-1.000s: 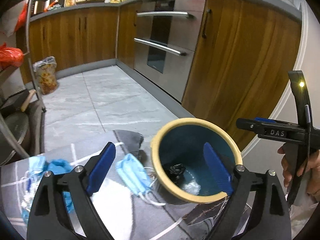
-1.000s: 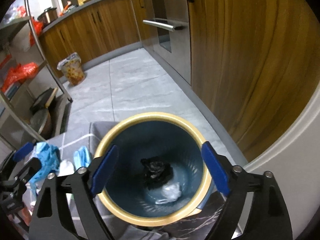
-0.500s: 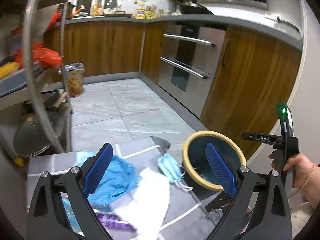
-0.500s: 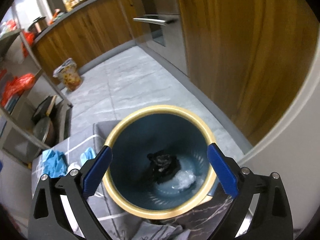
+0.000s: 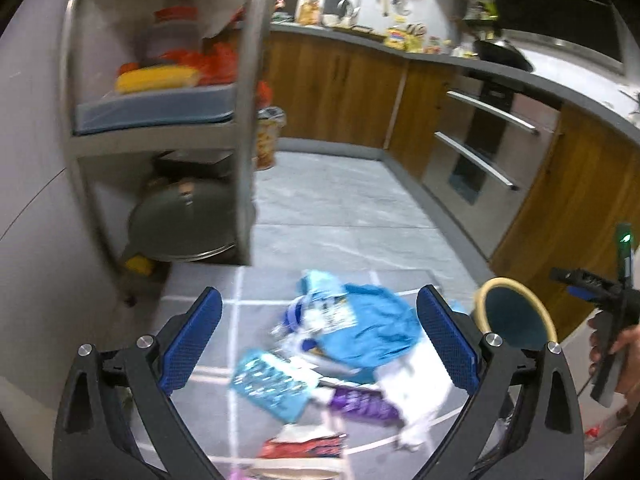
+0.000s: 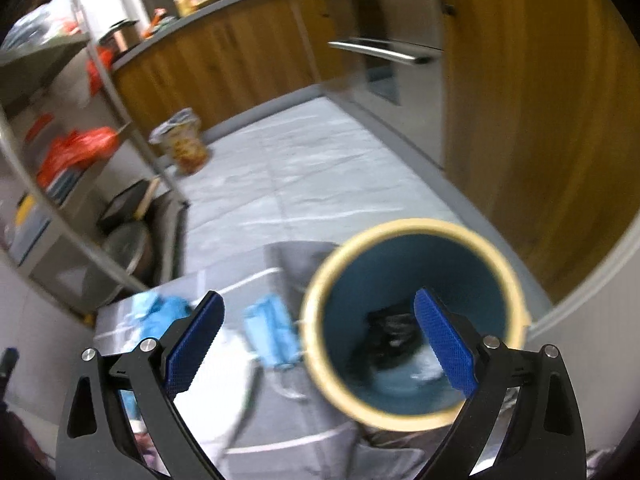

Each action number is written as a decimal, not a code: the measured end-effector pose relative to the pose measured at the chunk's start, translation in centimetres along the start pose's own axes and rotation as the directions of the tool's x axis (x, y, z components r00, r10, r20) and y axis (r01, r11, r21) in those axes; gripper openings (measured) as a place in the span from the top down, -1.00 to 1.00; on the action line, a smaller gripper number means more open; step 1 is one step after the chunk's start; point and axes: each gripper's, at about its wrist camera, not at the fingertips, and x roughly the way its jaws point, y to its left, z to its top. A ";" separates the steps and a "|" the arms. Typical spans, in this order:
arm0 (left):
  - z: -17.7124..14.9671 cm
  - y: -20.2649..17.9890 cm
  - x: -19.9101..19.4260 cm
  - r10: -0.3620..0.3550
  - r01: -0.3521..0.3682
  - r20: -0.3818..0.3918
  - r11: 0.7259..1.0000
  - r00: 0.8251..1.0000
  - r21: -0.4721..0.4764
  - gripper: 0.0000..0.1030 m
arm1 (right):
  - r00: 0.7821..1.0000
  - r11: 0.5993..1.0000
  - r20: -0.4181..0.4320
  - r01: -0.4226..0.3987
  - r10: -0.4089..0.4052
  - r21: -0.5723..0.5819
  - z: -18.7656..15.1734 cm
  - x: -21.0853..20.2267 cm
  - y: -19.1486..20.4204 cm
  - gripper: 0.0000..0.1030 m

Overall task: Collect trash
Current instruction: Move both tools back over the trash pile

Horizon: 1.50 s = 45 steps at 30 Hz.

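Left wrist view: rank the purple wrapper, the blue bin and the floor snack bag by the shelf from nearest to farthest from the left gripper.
1. purple wrapper, between the left gripper fingers, low.
2. blue bin, right.
3. snack bag, far, on the floor by the shelf.

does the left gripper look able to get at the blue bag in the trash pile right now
Probably yes: the left gripper is opening, nothing between its pads, and the blue bag lies on top of the pile, uncovered, directly ahead between the fingers.

The teal bin (image 6: 416,396) with a cream rim stands upright, holding black and clear scraps. Blue, white and purple wrappers (image 5: 340,344) lie heaped just left of it.
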 end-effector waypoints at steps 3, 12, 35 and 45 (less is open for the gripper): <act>-0.6 1.4 0.2 0.031 -0.031 -0.014 1.000 0.999 -0.002 -0.87 | 1.000 0.998 -0.005 -0.031 0.031 -0.052 -0.3 0.5 3.5 -0.85; -5.5 3.7 1.6 0.044 -0.046 -0.158 0.999 0.986 -0.008 -0.87 | 0.996 0.961 -0.075 -0.075 0.057 -0.266 -2.4 3.1 11.7 -0.85; -16.1 5.2 4.4 0.225 -0.269 -0.355 0.960 0.908 -0.081 0.59 | 0.997 0.992 -0.077 -0.004 -0.006 -0.125 -4.4 0.6 8.6 -0.85; -12.0 3.6 2.5 0.245 -0.248 -0.172 0.969 0.954 0.004 0.97 | 0.995 0.999 -0.100 -0.018 0.013 -0.051 -3.3 2.6 5.0 -0.83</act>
